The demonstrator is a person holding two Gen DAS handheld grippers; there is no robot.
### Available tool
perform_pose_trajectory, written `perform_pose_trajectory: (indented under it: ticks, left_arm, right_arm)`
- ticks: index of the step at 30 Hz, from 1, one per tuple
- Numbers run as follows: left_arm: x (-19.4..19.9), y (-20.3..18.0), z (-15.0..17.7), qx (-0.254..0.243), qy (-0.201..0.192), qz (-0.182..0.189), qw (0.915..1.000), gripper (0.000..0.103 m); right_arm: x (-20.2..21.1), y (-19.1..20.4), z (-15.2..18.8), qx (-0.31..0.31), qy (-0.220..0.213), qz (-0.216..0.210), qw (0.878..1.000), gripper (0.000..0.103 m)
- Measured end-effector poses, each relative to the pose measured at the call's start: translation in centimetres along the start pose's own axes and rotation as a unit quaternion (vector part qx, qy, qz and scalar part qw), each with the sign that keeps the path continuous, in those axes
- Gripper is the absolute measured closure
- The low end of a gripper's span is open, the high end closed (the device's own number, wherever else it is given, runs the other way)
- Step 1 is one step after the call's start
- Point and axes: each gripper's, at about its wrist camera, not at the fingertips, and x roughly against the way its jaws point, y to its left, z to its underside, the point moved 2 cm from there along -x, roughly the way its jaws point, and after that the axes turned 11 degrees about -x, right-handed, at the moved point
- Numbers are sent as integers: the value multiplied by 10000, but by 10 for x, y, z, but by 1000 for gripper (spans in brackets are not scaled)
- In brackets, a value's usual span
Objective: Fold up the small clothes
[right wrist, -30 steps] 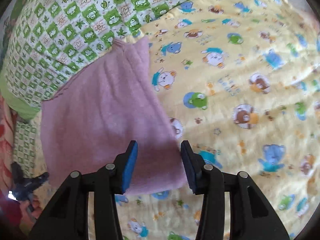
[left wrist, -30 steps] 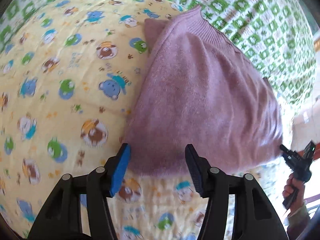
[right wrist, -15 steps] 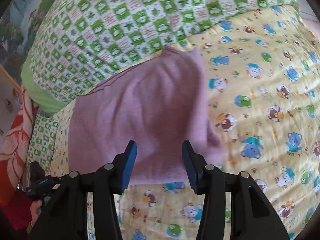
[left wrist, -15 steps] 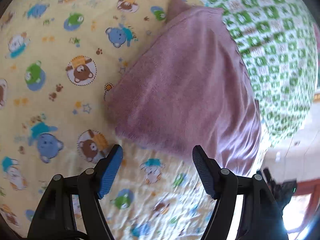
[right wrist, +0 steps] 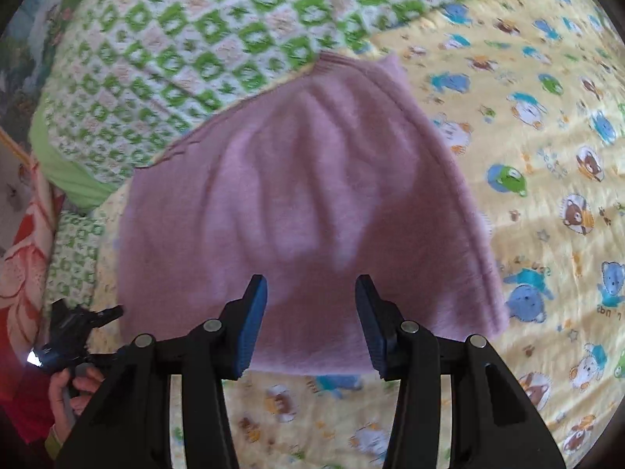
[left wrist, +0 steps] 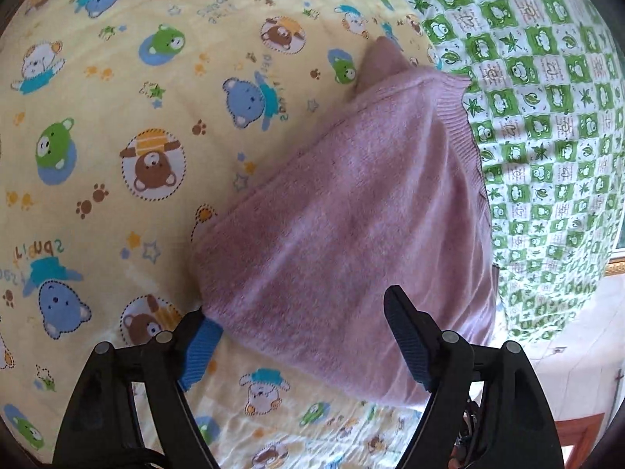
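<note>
While I look through both wrist cameras, I note these things:

Garment: the pink knitted garment (left wrist: 351, 226) lies folded and flat on the yellow bear-print sheet (left wrist: 117, 156); its far ribbed edge touches the green checked quilt (left wrist: 547, 117).

Left gripper: my left gripper (left wrist: 300, 344) is released and its jaws are opening. The near corner of the garment is between them. The left blue pad sits just at the garment's corner, and the right pad stands above the cloth. I see no pinch on the fabric.

Right gripper: my right gripper (right wrist: 310, 320) hangs over the near edge of the garment (right wrist: 304, 203), about in the middle of this edge. Its jaws stand partly apart with the cloth behind the gap; they press on nothing that I can see. This view is a little blurred.

Other hand: in the right camera, low on the left, a hand (right wrist: 72, 387) holds the black left gripper, just beside the garment's left edge.

Sheet: it shows under both tools, near to me.
</note>
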Motion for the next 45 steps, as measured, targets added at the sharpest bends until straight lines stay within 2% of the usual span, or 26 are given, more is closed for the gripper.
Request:
perform_pose_trajectory:
  ticks: [1, 2, 3, 4, 5, 7, 10, 14, 18, 22, 25, 27, 29, 33, 39, 45]
  left_arm:
    - [-1, -3, -1, -42, -66, -57, 10000, 24]
    - [-1, -6, -2, -78, -119, -113, 9998, 34]
    - [0, -8, -3, -161, -187, -213, 9995, 45]
    - [-1, -11, -5, -286, -193, -261, 9991, 70]
    - [-2, -15, -8, -402, -172, -200, 9988, 73]
    - [4, -23, -11, -577, -262, -181, 9978, 77]
    - [15, -51, -13, -1099, -420, -106, 9930, 79]
    - [23, -105, -7, -1924, -476, 207, 9800, 80]
    - [12, -166, 16, -2777, -344, 614, 9581, 81]
    - [-22, -214, 47, -3540, 51, 791, 9319, 81]
    - [-58, -227, 70, -3968, 448, 686, 9142, 81]
    - [-79, -226, 82, -4142, 658, 506, 9064, 81]
    - [-89, -224, 86, -4141, 746, 437, 9061, 81]
    - [-88, -219, 81, -4018, 769, 554, 9108, 81]
    - [-80, -217, 79, -4048, 781, 538, 9095, 81]
    - [-82, -225, 79, -4081, 762, 490, 9084, 81]
  right_arm:
    - [-3, -9, -3, -112, -40, 194, 9997, 55]
    - [-4, -17, -5, -247, -50, 265, 9993, 55]
    - [-5, -24, -6, -431, -37, 175, 9989, 55]
    - [-4, -27, -7, -502, -36, 98, 9987, 55]
    - [-4, -27, -6, -490, -35, 87, 9988, 55]
    - [-3, -22, -5, -344, -19, 158, 9993, 55]
    - [1, -19, -6, -341, -18, 120, 9993, 55]
    - [7, -17, -11, -360, -77, 36, 9993, 55]
    - [14, -12, -19, -349, -121, -118, 9992, 55]
    - [20, -7, -33, -401, -168, -375, 9983, 55]
    - [20, -1, -46, -325, -159, -559, 9978, 55]
    - [13, 4, -57, -318, -56, -730, 9968, 55]
    - [2, 11, -65, -271, 106, -803, 9963, 54]
    - [-26, 33, -79, -57, 369, -1017, 9941, 40]
    - [-72, 86, -94, 366, 803, -1497, 9848, 39]
    - [-113, 130, -108, 658, 1100, -1676, 9775, 41]
